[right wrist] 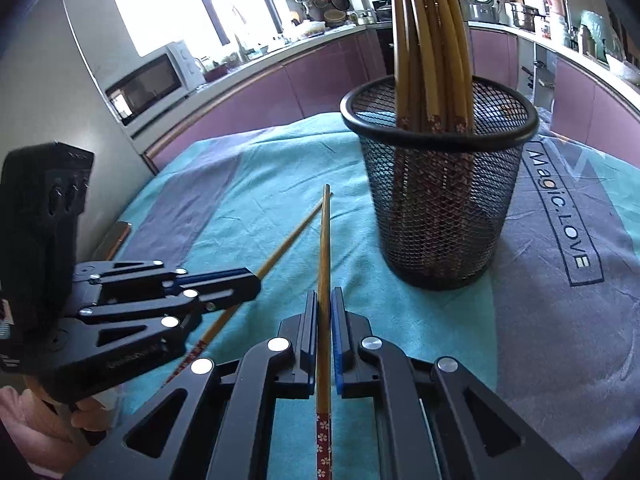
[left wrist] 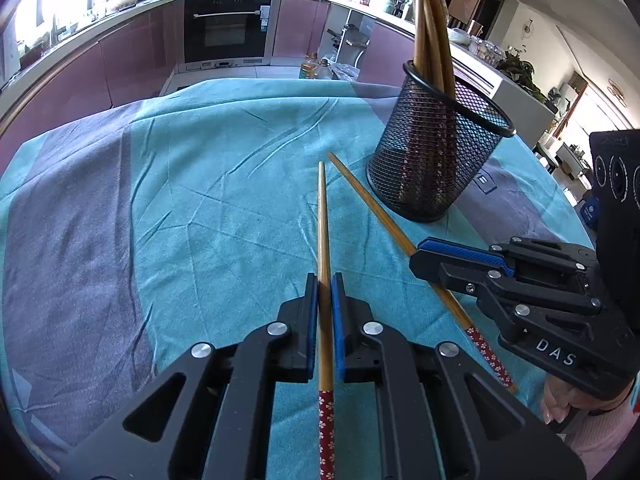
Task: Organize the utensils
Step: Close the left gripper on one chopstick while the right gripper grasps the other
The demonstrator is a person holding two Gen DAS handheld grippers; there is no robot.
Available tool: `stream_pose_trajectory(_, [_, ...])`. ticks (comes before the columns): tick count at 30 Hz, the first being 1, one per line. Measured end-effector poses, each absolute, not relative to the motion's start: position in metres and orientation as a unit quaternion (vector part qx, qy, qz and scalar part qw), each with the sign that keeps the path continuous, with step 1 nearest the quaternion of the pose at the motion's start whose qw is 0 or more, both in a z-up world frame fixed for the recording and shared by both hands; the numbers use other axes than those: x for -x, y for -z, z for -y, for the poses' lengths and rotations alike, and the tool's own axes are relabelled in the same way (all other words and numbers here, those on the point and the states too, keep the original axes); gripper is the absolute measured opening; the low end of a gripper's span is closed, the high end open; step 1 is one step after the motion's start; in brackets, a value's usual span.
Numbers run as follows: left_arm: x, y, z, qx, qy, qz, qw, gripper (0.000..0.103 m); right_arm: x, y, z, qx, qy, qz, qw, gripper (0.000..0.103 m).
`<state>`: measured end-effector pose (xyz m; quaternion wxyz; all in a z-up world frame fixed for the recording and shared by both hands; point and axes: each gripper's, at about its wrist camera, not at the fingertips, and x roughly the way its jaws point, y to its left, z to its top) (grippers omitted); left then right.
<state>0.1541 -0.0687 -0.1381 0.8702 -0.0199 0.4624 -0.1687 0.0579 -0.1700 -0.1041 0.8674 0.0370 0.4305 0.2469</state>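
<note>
The left gripper (left wrist: 324,280) is pinching a chopstick (left wrist: 325,280) between its blue pads, gripping it along the bare wood just ahead of the red flowered handle end, with the thin tip pointing away over the teal cloth (left wrist: 200,200). The right gripper (right wrist: 325,300) is doing the same with a second chopstick (right wrist: 323,280), pressed tight on the shaft while the red patterned end is trailing back beneath it. The two sticks are lying at an angle to each other, their tips nearly meeting in front of the mesh cup (right wrist: 440,208). That cup is standing upright on the cloth toward the table's far right, just beyond the tips, and is holding a bundle of chopsticks (right wrist: 428,40) leaning against its rim. Purple kitchen cabinets (left wrist: 132,52) are curving behind the table.
</note>
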Motion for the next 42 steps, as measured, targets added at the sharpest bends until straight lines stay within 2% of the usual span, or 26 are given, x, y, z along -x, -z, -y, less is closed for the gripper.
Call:
stream_pose_trajectory(24, [-0.165, 0.143, 0.083, -0.006, 0.171, -0.47, 0.866, 0.008, -0.066, 0.12, 0.151, -0.021, -0.246, -0.45, 0.858, 0.006])
stream_pose_trajectory(42, [-0.146, 0.111, 0.075, 0.009, 0.187, -0.438, 0.879, 0.007, -0.048, 0.083, 0.164, -0.037, -0.271, -0.4, 0.875, 0.006])
